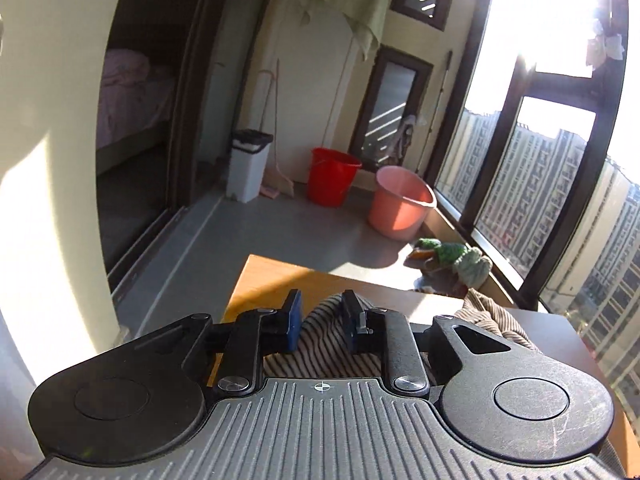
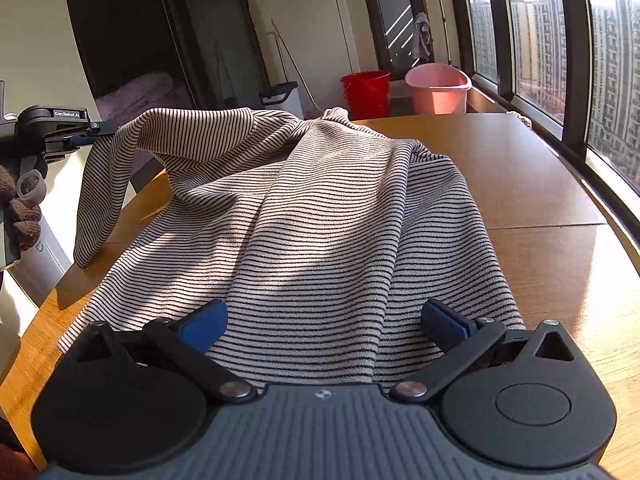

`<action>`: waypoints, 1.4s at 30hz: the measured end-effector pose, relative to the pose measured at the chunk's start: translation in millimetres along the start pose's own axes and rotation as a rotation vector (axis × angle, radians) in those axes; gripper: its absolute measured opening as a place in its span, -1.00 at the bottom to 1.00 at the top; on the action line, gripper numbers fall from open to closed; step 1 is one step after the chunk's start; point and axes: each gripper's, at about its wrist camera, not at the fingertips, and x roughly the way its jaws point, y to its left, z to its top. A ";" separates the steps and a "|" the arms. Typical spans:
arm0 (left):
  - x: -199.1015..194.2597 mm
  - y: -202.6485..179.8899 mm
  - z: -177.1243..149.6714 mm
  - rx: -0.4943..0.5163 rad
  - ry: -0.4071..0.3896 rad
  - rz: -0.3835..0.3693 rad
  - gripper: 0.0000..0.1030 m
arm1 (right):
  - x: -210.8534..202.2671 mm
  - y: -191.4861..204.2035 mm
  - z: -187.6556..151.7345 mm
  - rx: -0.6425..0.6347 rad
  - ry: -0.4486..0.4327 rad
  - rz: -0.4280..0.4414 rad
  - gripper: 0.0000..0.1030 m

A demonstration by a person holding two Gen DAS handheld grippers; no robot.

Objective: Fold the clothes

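Observation:
A beige garment with thin dark stripes [image 2: 320, 220] lies spread on the wooden table [image 2: 520, 168]. My left gripper [image 2: 105, 128] is at the far left of the right wrist view. It is shut on one edge of the garment and holds that part up off the table, so a flap hangs down from it. In the left wrist view the striped cloth [image 1: 320, 336] bunches between the narrow blue pads of the left gripper [image 1: 320, 306]. My right gripper [image 2: 324, 326] stands wide open just above the near hem, its blue pads [image 2: 204, 326] apart on either side of the fabric.
A red bucket [image 1: 332, 176], a pink bucket [image 1: 400, 204] and a white bin [image 1: 248, 164] stand on the floor beyond the table [image 1: 272, 280]. Rags [image 1: 452, 256] lie by the tall windows [image 2: 536, 48] on the right. A brown-gloved hand [image 2: 20, 208] holds the left gripper.

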 end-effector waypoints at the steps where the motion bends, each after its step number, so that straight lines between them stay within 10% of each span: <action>1: 2.1 6.2 -3.2 -0.039 0.032 -0.025 -0.41 | -0.4 4.0 4.6 -0.023 -0.020 -0.017 1.00; 7: -15.9 13.5 -11.7 -0.111 0.037 -0.151 0.33 | 13.3 30.0 53.3 -0.150 -0.134 -0.082 0.43; 14: -47.1 -15.7 -13.1 0.006 -0.061 -0.206 0.71 | 83.4 75.7 69.2 -0.328 -0.057 -0.141 0.35; 19: -41.0 -36.7 -29.5 0.064 0.011 -0.331 0.87 | 97.0 68.9 72.6 -0.413 -0.003 -0.140 -0.91; 28: 2.3 -71.9 -86.3 0.135 0.203 -0.428 0.95 | 52.2 -21.0 113.7 -0.385 -0.155 -0.570 -0.91; 37: 24.8 -82.0 -111.1 0.229 0.255 -0.375 1.00 | 44.2 -48.8 85.3 -0.167 -0.160 -0.519 -0.67; 42: 17.9 -88.3 -103.4 0.270 0.222 -0.375 1.00 | -7.9 -33.9 82.0 -0.097 -0.277 -0.236 -0.13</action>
